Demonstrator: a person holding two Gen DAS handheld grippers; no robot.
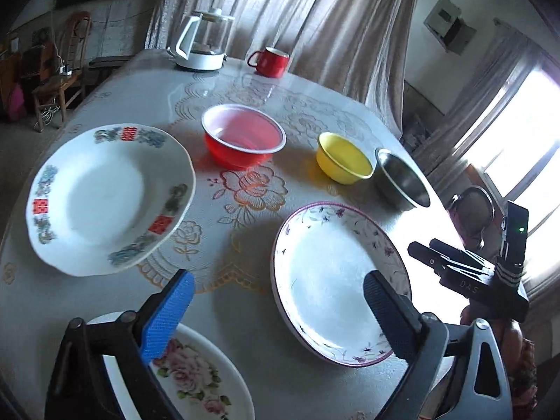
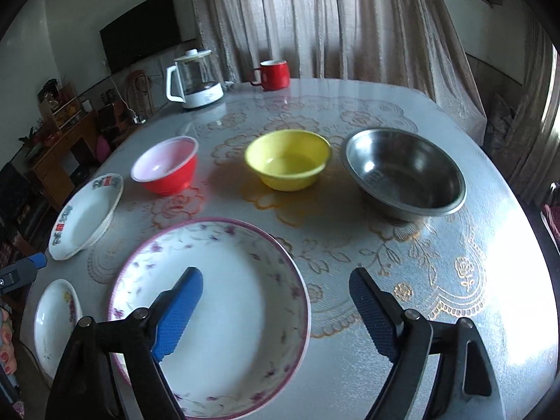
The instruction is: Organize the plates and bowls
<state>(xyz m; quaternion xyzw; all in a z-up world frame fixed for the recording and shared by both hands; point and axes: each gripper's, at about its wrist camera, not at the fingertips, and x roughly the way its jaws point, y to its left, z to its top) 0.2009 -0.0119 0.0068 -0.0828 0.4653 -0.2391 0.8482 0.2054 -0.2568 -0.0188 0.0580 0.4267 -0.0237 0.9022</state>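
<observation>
On the round table lie three plates: a purple-rimmed plate (image 1: 336, 280) (image 2: 213, 311), a plate with red and blue marks (image 1: 105, 196) (image 2: 84, 213), and a pink-rose plate (image 1: 206, 381) (image 2: 52, 318). Behind them stand a red bowl (image 1: 243, 136) (image 2: 168, 166), a yellow bowl (image 1: 341, 159) (image 2: 288, 162) and a steel bowl (image 1: 402, 178) (image 2: 406, 173). My left gripper (image 1: 276, 318) is open and empty, above the table between the rose plate and the purple-rimmed plate. My right gripper (image 2: 276, 315) is open and empty, over the purple-rimmed plate's right edge; it also shows in the left wrist view (image 1: 455, 262).
A glass kettle (image 1: 203, 40) (image 2: 194, 78) and a red mug (image 1: 269, 61) (image 2: 273, 74) stand at the table's far edge by the curtain. A lace-patterned cloth (image 2: 420, 252) covers the table. Wooden chairs and shelves stand to the left.
</observation>
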